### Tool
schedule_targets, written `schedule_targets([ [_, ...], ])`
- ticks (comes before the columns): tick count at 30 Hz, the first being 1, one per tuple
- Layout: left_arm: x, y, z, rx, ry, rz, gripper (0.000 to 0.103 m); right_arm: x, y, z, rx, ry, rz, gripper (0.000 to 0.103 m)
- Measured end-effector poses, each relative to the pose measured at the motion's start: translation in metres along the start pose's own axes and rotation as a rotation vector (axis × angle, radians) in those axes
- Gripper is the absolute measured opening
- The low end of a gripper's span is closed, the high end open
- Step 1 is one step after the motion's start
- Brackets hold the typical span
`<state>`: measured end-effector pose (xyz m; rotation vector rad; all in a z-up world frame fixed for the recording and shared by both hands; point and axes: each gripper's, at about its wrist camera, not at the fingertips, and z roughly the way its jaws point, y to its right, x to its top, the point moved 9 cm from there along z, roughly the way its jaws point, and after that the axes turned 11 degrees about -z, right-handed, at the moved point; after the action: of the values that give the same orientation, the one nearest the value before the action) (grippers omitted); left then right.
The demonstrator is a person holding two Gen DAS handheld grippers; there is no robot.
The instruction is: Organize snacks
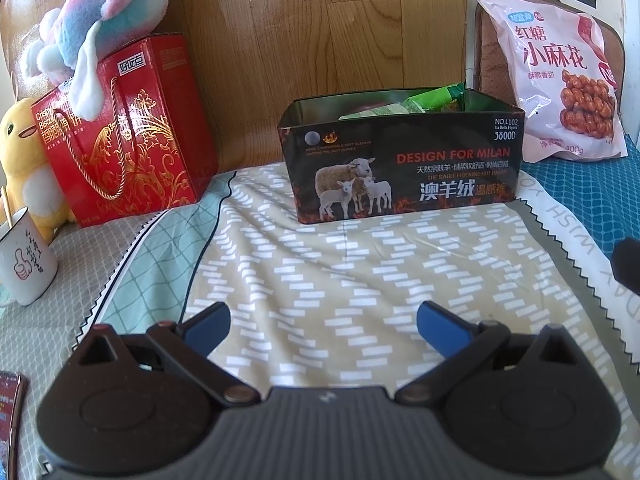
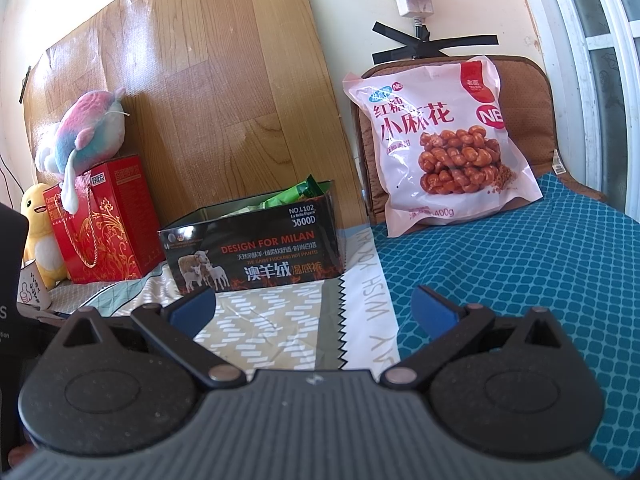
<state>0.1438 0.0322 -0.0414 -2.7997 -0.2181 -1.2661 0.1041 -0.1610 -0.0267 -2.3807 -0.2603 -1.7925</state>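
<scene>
A black open-topped box (image 1: pixel 404 168) printed with sheep and "DESIGN FOR MILAN" stands on the patterned cloth, with green snack packets (image 1: pixel 436 100) sticking out of it. It also shows in the right wrist view (image 2: pixel 256 252), packets (image 2: pixel 298 196) inside. A big pink bag of fried dough twists (image 1: pixel 560 76) (image 2: pixel 444 144) leans upright on a brown cushion to the right. My left gripper (image 1: pixel 324 316) is open and empty, a short way in front of the box. My right gripper (image 2: pixel 316 300) is open and empty, low over the cloth, right of the box.
A red gift box (image 1: pixel 132 136) (image 2: pixel 108 220) with a plush toy (image 1: pixel 104 16) on top stands left of the black box. A yellow duck plush (image 1: pixel 20 160) and a white mug (image 1: pixel 24 256) are far left. A wood panel (image 1: pixel 320 28) backs the scene. A teal mat (image 2: pixel 520 272) lies right.
</scene>
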Motion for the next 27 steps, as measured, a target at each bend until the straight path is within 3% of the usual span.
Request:
schedule_targets([
  [27,0.0008,-0.0027,0.0003,0.013,-0.003,-0.012,0.103,0.0004,0.0000,-0.0001,0.000,0.000,0.000,0.103],
])
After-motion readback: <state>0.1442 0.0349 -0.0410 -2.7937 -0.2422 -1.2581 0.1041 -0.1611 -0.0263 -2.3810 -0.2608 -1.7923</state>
